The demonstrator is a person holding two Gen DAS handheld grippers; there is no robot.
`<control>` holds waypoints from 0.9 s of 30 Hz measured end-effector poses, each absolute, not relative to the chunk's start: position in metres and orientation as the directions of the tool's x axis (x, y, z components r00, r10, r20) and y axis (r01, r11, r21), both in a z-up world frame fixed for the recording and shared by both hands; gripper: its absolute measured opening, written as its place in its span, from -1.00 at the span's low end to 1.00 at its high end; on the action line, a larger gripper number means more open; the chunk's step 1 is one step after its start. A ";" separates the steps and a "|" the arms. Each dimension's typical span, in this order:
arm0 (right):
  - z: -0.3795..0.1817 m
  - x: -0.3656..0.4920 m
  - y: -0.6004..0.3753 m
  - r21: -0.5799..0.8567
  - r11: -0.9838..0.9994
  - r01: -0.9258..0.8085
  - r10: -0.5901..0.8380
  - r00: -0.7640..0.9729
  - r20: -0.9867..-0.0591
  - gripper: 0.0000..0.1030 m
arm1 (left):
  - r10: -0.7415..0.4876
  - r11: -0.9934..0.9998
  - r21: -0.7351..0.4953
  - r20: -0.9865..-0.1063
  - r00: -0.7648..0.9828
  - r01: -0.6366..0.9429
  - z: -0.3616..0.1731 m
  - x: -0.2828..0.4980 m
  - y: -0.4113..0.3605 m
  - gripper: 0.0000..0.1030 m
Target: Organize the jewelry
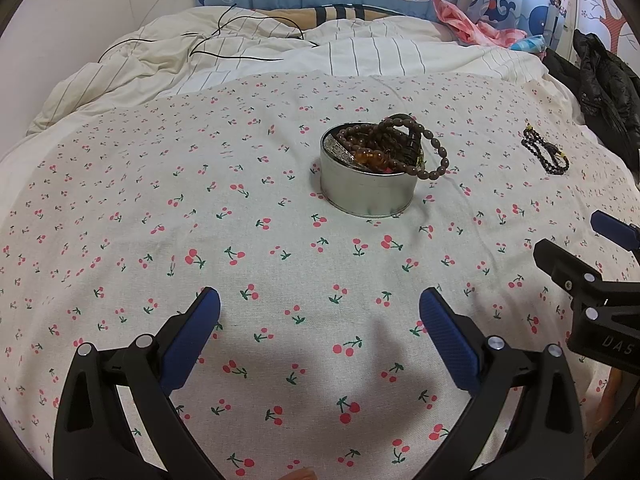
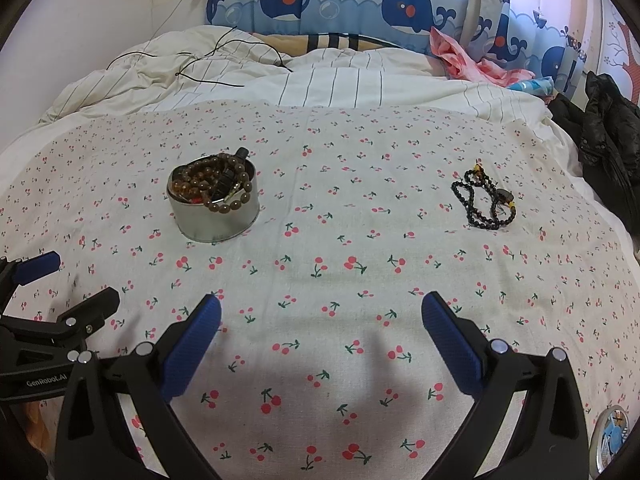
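Observation:
A round silver tin [image 1: 366, 196] stands on the cherry-print cloth, filled with brown bead bracelets [image 1: 404, 136]; one strand hangs over its right rim. The tin also shows in the right wrist view [image 2: 218, 220]. A black bead necklace [image 2: 484, 200] lies loose on the cloth to the right, also in the left wrist view [image 1: 546, 152]. My left gripper [image 1: 320, 312] is open and empty, well short of the tin. My right gripper [image 2: 320, 316] is open and empty, between the tin and the necklace, nearer me.
The cloth [image 1: 160, 200] covers a bed with a striped duvet [image 1: 360, 56] and a black cable [image 1: 224, 40] behind. A black jacket [image 2: 608, 136] lies at the right edge. A round tin lid [image 2: 612, 440] lies at the near right.

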State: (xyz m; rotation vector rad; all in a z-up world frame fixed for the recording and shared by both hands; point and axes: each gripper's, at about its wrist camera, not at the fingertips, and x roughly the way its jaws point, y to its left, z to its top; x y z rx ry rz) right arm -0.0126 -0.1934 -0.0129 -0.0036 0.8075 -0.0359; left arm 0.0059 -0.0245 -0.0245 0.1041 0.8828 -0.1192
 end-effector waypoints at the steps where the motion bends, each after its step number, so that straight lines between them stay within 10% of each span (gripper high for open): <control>1: -0.014 -0.012 -0.194 -0.017 0.999 0.029 -0.033 0.690 -0.723 0.87 | -0.061 0.988 0.041 -0.775 0.629 0.147 -0.025 0.006 -0.025 0.86; 27: -0.017 -0.012 -0.194 -0.017 1.000 0.022 -0.028 0.687 -0.726 0.87 | -0.061 0.988 0.042 -0.777 0.627 0.147 -0.027 0.006 -0.025 0.86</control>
